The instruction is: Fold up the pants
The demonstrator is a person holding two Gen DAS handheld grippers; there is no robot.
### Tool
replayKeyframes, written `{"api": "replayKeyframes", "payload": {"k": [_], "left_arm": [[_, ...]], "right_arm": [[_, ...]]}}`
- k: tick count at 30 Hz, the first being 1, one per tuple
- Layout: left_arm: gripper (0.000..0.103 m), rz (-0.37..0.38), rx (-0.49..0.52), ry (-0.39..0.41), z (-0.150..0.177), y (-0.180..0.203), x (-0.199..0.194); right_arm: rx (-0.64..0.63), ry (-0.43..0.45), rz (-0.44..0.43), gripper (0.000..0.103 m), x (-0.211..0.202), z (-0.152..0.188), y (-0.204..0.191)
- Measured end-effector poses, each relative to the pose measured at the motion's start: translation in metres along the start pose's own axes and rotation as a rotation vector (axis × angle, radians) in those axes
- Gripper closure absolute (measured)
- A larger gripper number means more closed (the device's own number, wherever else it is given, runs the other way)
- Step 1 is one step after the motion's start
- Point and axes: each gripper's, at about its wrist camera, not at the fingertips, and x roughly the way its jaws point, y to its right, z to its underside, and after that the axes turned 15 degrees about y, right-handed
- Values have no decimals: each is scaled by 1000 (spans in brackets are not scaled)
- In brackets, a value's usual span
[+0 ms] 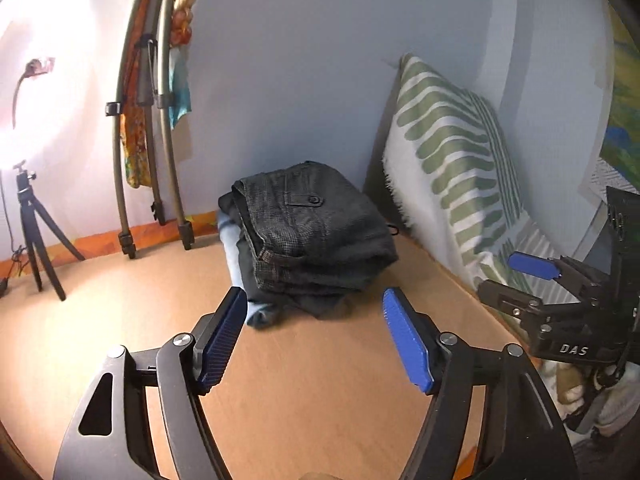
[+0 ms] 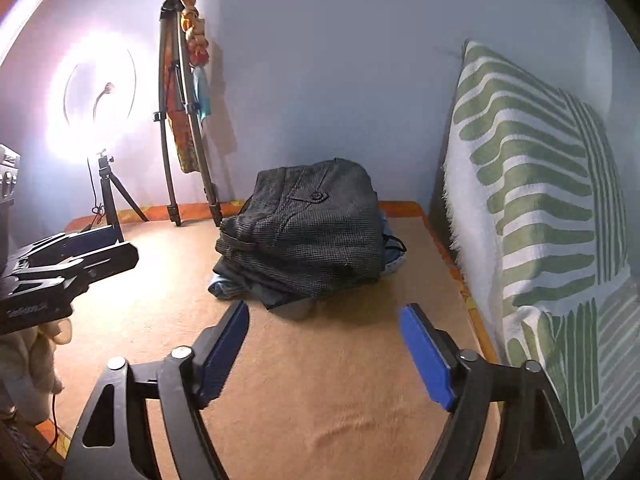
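A stack of folded clothes lies on the tan bed surface (image 1: 160, 300) near the far wall. On top are dark grey checked pants (image 1: 316, 228) with a buttoned pocket; they also show in the right wrist view (image 2: 312, 224). Light blue denim (image 1: 236, 256) shows under them. My left gripper (image 1: 316, 340) is open and empty, just short of the stack. My right gripper (image 2: 324, 344) is open and empty, also short of the stack. The right gripper shows at the right in the left wrist view (image 1: 532, 276), and the left gripper shows at the left in the right wrist view (image 2: 68, 256).
A green and white striped pillow (image 1: 452, 160) leans against the wall at the right (image 2: 536, 208). A tall tripod draped with colourful cloth (image 1: 148, 120) and a ring light on a small tripod (image 2: 96, 96) stand at the back left.
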Motion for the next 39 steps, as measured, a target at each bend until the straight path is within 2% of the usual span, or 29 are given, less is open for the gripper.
{"api": "replayKeyframes", "payload": {"k": [3,7,15,23,30,36,39], "left_arm": [[22,-4,5,16,1,3,-19],[21,-11,27,23,6,6,-41],[21,-34,43,20,20,-1,-71],[21,-74,-20,-2,34,-24,-78],[21,-116,8,1,38,-30,-78],[10,-138,4,5,40,-34,-79],[2,-155,3,16,40,-36,-80]], "right_arm": [[-3,15,22,16,-15,-1,-7],[8,36,44,7,-29,1,-15],[1,65,75,0,-43,11,-33],[23,92,116,0,-47,20,-37],[8,86,128,0,-42,26,-42],[8,93,120,0,-41,28,-46],[7,98,113,0,-42,28,-48]]}}
